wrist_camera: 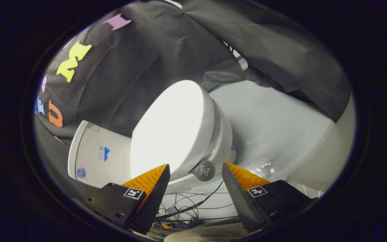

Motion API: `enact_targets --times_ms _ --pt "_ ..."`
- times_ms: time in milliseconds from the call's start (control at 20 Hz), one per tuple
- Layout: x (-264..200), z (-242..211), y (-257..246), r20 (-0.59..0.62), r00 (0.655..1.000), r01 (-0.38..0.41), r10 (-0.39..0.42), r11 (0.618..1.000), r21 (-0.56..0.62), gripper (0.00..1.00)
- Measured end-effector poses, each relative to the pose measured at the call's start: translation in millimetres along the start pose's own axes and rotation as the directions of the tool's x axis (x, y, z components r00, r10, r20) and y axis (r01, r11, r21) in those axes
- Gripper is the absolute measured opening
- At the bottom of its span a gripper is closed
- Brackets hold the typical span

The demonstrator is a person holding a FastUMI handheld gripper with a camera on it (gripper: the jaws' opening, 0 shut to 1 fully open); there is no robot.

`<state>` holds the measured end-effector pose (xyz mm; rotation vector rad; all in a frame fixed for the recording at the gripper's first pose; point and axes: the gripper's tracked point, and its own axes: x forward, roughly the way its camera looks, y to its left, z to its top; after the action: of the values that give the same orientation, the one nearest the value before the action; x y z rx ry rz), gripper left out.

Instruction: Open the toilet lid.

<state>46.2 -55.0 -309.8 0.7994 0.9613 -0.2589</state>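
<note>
1. The gripper [196, 168] is released: its 2 fingers stand well apart with nothing clasped between them.
2. The glossy white oval toilet lid [170, 129] lies closed on the white ceramic toilet bowl [222, 141], just ahead of the fingers and mostly toward the 11 o'clock side of the gap.
3. The lid's long axis runs from about 7 o'clock to 1 o'clock in the tilted view; its rounded front end points to 1 o'clock.
4. The white rectangular cistern [96, 156] sits at the lid's 8 o'clock end.
5. A small round grey tab with printing [204, 170] juts from the lid's edge, in the gap between the fingertips.
6. Tangled dark cables [186, 205] lie on the pale floor [270, 131] below.
</note>
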Motion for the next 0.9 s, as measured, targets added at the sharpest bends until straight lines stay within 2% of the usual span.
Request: enact_targets --times_ms 200,400,600,650,900 --pt "13 -13 -15 -0.056 0.998 0.000 0.003 0.998 0.070 0.96" --pt "23 -8 -21 -0.040 0.999 -0.002 0.006 0.995 0.099 0.96" --pt "37 -17 -32 -0.075 0.997 0.016 -0.007 0.991 0.131 0.88" --pt "40 -21 -33 -0.090 0.996 0.018 -0.004 0.988 0.156 0.83" --pt "44 -23 -32 -0.099 0.993 -0.034 0.061 0.965 0.259 0.73"
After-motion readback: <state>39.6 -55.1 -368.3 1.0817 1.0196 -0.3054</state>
